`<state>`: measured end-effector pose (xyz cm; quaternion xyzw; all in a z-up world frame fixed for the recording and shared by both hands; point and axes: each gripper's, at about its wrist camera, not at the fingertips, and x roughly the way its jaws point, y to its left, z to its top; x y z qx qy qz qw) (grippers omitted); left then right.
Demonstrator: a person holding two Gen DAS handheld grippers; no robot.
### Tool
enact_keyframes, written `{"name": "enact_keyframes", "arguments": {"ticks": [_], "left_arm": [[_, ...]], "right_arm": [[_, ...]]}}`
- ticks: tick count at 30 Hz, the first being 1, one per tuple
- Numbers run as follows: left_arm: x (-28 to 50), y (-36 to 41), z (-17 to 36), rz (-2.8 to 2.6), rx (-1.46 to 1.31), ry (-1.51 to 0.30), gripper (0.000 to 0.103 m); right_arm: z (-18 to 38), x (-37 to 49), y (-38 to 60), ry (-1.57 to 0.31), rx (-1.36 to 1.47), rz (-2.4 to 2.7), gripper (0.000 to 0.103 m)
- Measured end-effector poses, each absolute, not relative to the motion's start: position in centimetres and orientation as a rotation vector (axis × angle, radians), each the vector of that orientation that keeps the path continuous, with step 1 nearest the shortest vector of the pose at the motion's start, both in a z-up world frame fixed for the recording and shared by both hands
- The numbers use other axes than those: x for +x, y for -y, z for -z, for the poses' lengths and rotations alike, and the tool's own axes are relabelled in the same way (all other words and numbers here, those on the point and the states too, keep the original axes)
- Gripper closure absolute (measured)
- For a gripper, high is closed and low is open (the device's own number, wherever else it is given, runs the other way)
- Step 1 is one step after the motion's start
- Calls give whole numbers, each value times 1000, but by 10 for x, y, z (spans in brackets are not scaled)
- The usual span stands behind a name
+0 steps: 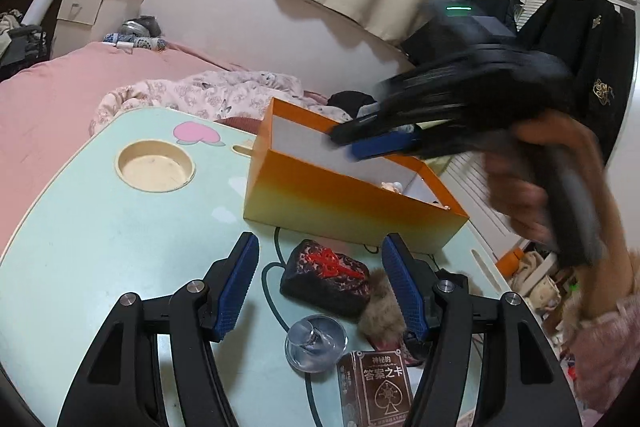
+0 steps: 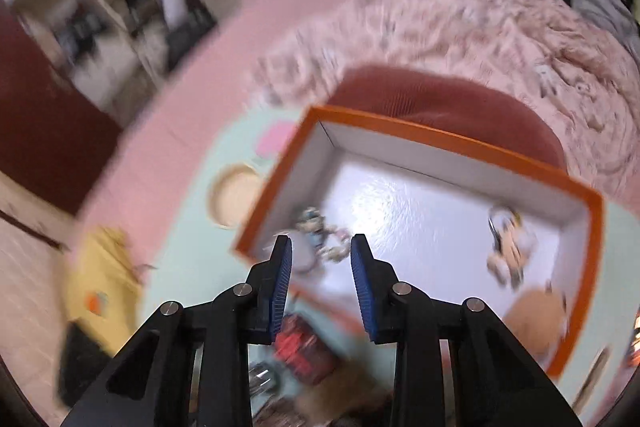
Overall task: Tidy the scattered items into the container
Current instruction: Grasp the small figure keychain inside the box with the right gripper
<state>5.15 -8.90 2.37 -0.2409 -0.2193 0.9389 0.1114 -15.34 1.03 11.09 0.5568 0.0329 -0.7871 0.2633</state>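
An orange box point(image 1: 340, 203) with a white inside stands on the pale green table point(image 1: 120, 239). My left gripper point(image 1: 320, 287) is open, low over a dark pouch with a red ornament point(image 1: 324, 277). Close by lie a small glass dish point(image 1: 316, 343), a brown fur ball point(image 1: 380, 311) and a card deck box point(image 1: 376, 391). My right gripper point(image 2: 322, 283) is open and empty above the box's point(image 2: 452, 139) near edge; it shows blurred in the left wrist view point(image 1: 376, 139). Small figures point(image 2: 506, 247) and a brown item point(image 2: 536, 323) lie in the box.
The table has a round cup recess point(image 1: 154, 165) at the left and a dark cable point(image 1: 272, 291) across it. A pink bed point(image 1: 60, 95) with a rumpled blanket point(image 2: 460, 27) lies behind. A yellow item point(image 2: 100, 279) lies off the table's left.
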Motion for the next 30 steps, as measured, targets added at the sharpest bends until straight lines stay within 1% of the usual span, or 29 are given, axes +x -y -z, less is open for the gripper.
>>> {"name": "enact_keyframes", "arguments": {"ticks": [1,5,9,10,11,15,18,22,27,30], "left_arm": [[51,89,-23,-2756,-707,644,39],[53,88,-23,-2754,-701,639,39],[53,87,-22,-2750,-705,638,38],[53,87,-22,-2749,-707,639,38],[54,87,-22,-2749,-707,642,38],[55,86,-22,-2748,-705,645,38],[55,87,-22,-2748,-706,648,38],[55,88,-22,-2747,-706,656,38],[55,88,-21,-2746,-713,661,38],[54,88,-21,-2744,-718,664,38]], "right_arm": [[-100,-162,-3,-99,1550,2115,73],[-74,-180,6,-15,1625,2040,73],[-63,-182,18,-148,1616,2083,74],[-63,-178,20,-160,1603,2085,80],[-63,-176,21,-162,1599,2083,94],[-68,-174,9,-192,1593,2147,93],[-73,-181,-11,-76,1577,2160,93],[-100,-175,-39,62,1489,2183,93],[-147,-130,-70,121,1318,2214,93],[-158,-93,-86,152,1258,2187,93]]}}
